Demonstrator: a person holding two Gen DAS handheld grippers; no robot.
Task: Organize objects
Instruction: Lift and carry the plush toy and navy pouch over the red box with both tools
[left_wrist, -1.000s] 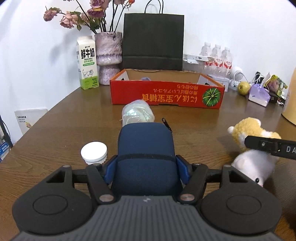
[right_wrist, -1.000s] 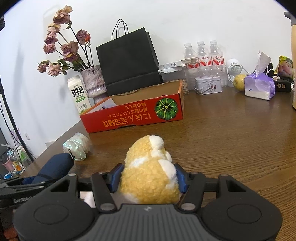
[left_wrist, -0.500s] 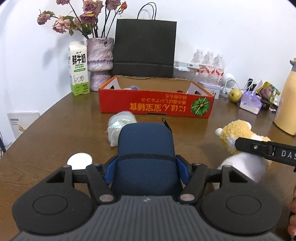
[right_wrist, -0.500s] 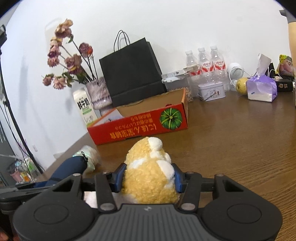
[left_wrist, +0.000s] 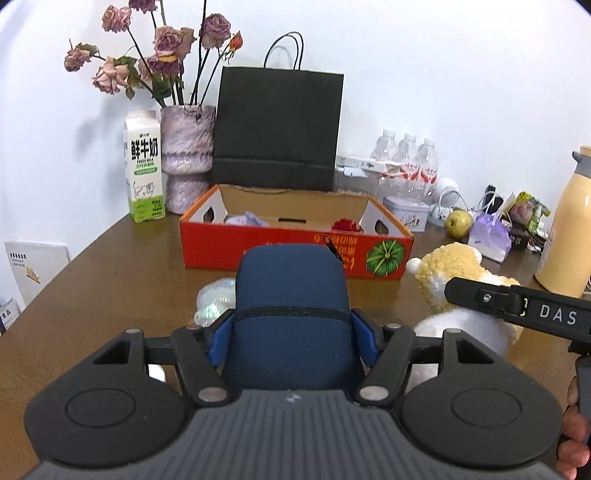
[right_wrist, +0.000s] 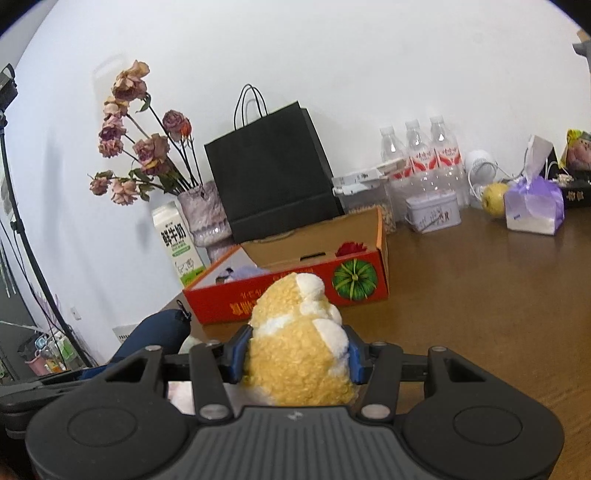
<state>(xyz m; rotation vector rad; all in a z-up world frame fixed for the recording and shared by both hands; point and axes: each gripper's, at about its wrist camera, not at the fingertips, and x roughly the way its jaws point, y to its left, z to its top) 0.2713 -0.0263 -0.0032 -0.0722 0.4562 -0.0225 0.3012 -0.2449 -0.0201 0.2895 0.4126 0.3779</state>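
Both grippers clamp: left gripper (left_wrist: 291, 334) on navy case (left_wrist: 291, 295), right gripper (right_wrist: 293, 354) on plush toy (right_wrist: 295, 350), hiding their fingertips.

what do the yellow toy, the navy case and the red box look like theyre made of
Yellow toy: curly plush pile with white patches, soft, matte. Navy case: smooth matte fabric, likely neoprene, stitched seam. Red box: cardboard, glossy red print outside, raw brown inside.
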